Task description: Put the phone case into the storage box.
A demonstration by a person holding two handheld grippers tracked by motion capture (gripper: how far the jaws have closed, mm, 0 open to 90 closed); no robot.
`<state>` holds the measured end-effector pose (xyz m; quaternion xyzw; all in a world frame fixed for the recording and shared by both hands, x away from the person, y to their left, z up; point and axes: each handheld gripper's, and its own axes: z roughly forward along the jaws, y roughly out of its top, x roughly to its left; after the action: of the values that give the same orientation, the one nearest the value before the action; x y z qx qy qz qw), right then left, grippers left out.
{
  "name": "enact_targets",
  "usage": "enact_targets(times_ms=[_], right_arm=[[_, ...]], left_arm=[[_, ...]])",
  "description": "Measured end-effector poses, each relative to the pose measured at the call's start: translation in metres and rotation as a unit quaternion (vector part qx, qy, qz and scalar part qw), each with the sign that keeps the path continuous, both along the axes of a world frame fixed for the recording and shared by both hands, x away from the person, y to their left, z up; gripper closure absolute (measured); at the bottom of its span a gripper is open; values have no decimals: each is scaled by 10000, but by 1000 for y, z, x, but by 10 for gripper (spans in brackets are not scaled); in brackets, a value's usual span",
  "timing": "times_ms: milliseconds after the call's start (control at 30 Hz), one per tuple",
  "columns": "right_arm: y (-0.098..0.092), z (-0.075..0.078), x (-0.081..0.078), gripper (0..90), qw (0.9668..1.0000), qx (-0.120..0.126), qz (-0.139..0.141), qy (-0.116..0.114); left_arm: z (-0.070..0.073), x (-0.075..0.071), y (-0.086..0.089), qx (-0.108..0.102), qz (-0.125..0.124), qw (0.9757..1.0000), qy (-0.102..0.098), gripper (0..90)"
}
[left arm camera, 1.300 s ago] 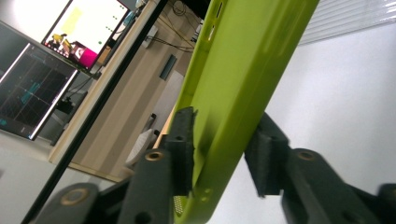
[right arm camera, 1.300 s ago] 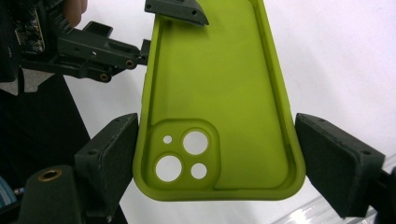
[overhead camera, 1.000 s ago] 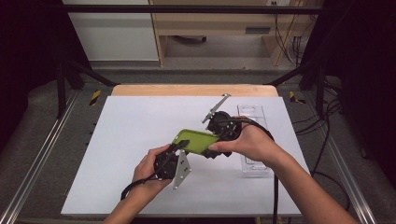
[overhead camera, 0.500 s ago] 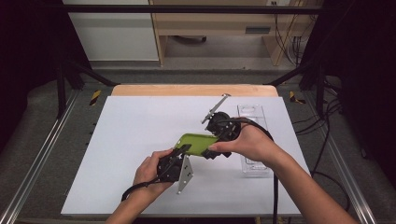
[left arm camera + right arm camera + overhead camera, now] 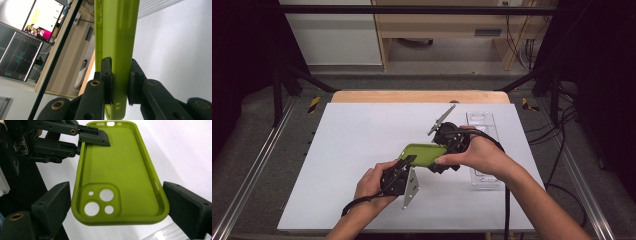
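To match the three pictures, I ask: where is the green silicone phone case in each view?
High view: green silicone phone case at table centre, between both hands.
Left gripper view: edge-on, rising from the clamped jaws.
Right gripper view: its inside faces the camera, between the opened jaws.
Shared landmark: white table.

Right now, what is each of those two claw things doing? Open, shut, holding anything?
Left gripper: shut on the green case.
Right gripper: open, its jaws have just been opening; the case lies between them, unpressed.
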<state>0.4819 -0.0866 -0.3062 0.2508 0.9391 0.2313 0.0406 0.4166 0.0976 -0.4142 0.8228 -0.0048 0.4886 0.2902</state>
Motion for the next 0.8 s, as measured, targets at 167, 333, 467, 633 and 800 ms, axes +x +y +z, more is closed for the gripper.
enact_targets(times_ms=[167,333,467,633,800], right_arm=[[-5,2,0,71,9998,145,9,-121],[-7,4,0,67,9997,187,-7,-157],[-7,4,-1,67,9996,213,8,-163],[-7,3,-2,65,9995,211,23,-223],[-9,3,-3,65,9991,271,40,-325]], left_arm=[[0,1,0,18,8,10000,-9,775],[0,1,-1,33,2,10000,-28,775],[1,0,-2,43,-4,10000,-67,775],[1,0,-2,34,-1,10000,-82,775],[2,0,0,58,26,9999,-95,775]])
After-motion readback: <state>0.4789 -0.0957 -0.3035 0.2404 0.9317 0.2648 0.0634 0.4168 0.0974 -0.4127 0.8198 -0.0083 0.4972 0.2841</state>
